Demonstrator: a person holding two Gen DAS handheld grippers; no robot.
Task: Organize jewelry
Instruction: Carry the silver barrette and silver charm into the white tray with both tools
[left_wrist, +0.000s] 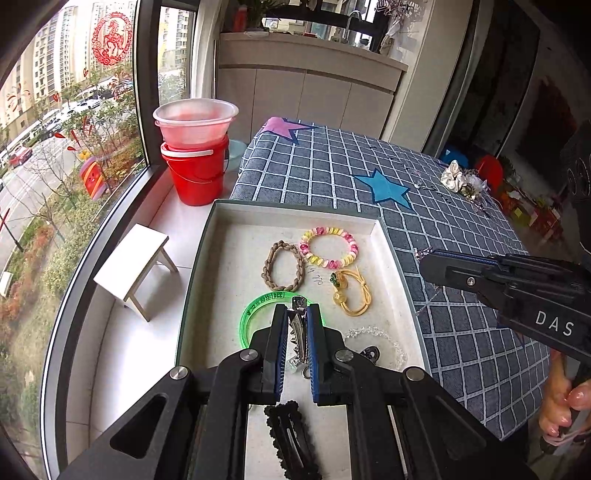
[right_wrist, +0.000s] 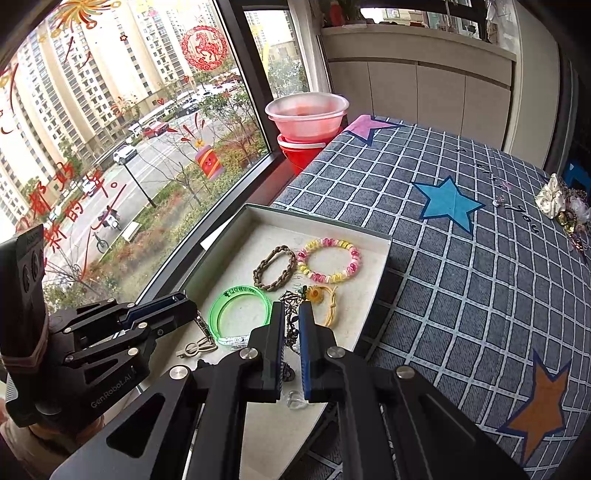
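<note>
A shallow white tray (left_wrist: 221, 236) (right_wrist: 240, 236) lies on the checked cloth and holds a brown braided bracelet (left_wrist: 282, 266) (right_wrist: 274, 268), a pastel bead bracelet (left_wrist: 328, 247) (right_wrist: 330, 260), a yellow cord bracelet (left_wrist: 351, 295), a green bangle (left_wrist: 246, 317) (right_wrist: 236, 314) and a clear bead bracelet (left_wrist: 373, 332). My left gripper (left_wrist: 297, 314) (right_wrist: 192, 306) is shut on a silver hair clip (left_wrist: 298, 332) (right_wrist: 201, 334) above the tray. My right gripper (right_wrist: 291, 310) (left_wrist: 424, 258) is shut on a dark metal chain (right_wrist: 290, 325) over the tray's near side.
A black hair clip (left_wrist: 291, 435) lies in the tray's near end. A pile of loose jewelry with a cream scrunchie (left_wrist: 458, 179) (right_wrist: 557, 199) sits at the table's far right. Red bucket with plastic bowls (left_wrist: 195, 147) and a white stool (left_wrist: 136, 266) stand by the window.
</note>
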